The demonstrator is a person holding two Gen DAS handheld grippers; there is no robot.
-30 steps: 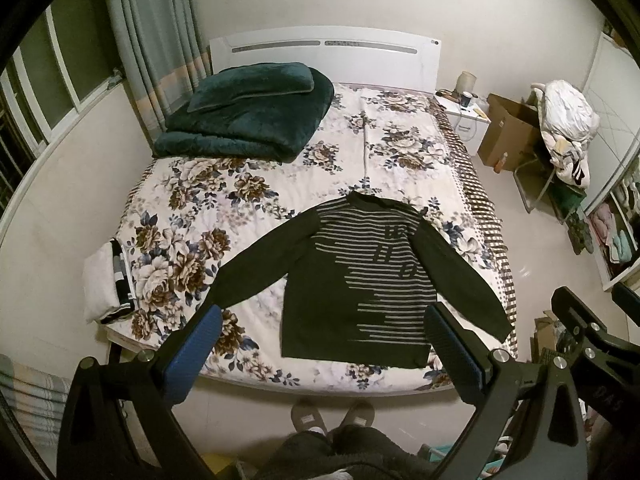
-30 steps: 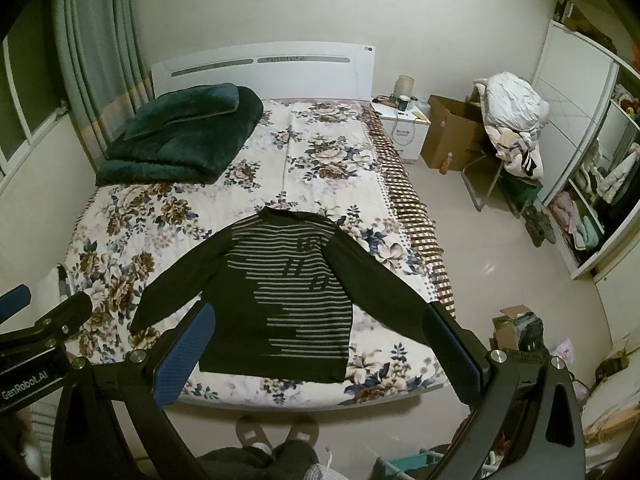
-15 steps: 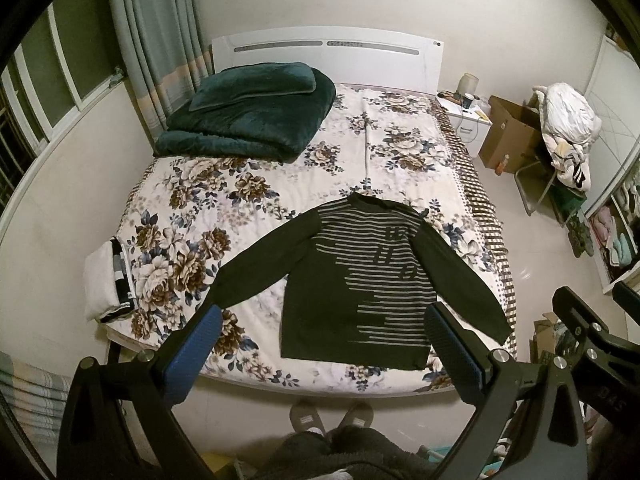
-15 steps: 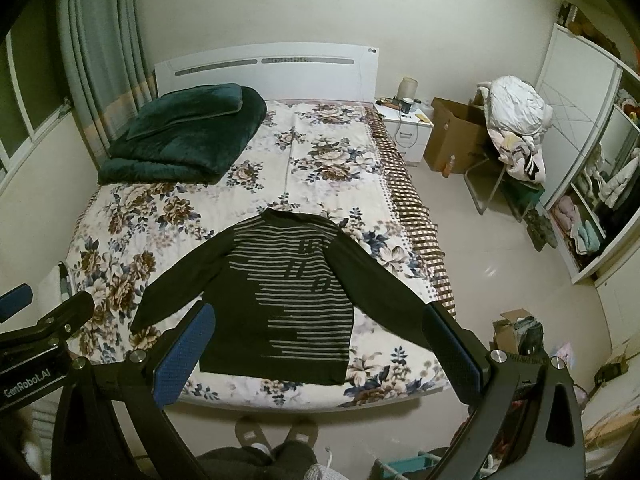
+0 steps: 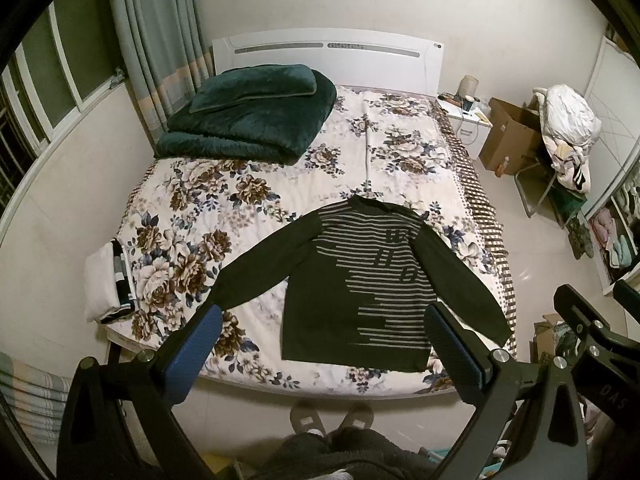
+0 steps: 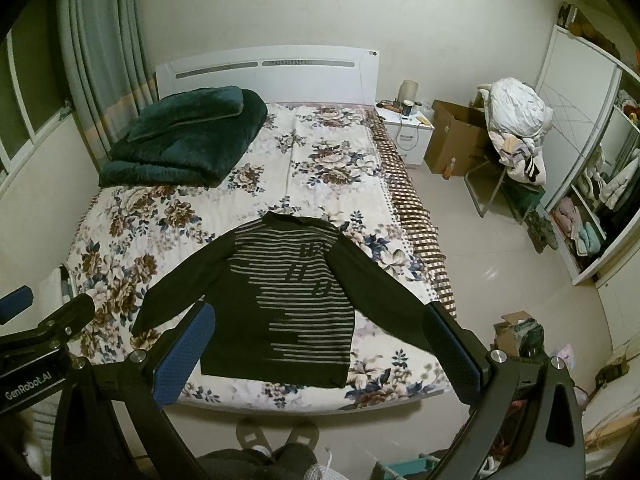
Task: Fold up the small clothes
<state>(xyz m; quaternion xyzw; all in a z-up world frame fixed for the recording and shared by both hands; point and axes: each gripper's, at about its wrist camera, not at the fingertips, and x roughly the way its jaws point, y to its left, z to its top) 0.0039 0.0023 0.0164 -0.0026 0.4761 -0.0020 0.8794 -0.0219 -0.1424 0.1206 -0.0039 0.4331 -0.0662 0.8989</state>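
Dark striped sweater (image 5: 360, 280) lay flat near the bed's (image 5: 280, 184) foot edge; left tongs (image 5: 320, 344) and right tongs (image 6: 316, 344) were both spread apart, holding nothing.

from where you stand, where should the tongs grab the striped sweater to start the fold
Probably take the sweater by a sleeve cuff: the left tongs on the cuff nearest them, coming from the foot of the bed. It lies flat, sleeves angled outward, so the cuffs are free ends.

Both grippers, the left gripper (image 5: 324, 320) and right gripper (image 6: 320, 318), have black frames, blue pads and silver screws. White "GenRobot.AI" lettering marks one. The person wears grey slippers (image 5: 330, 420).
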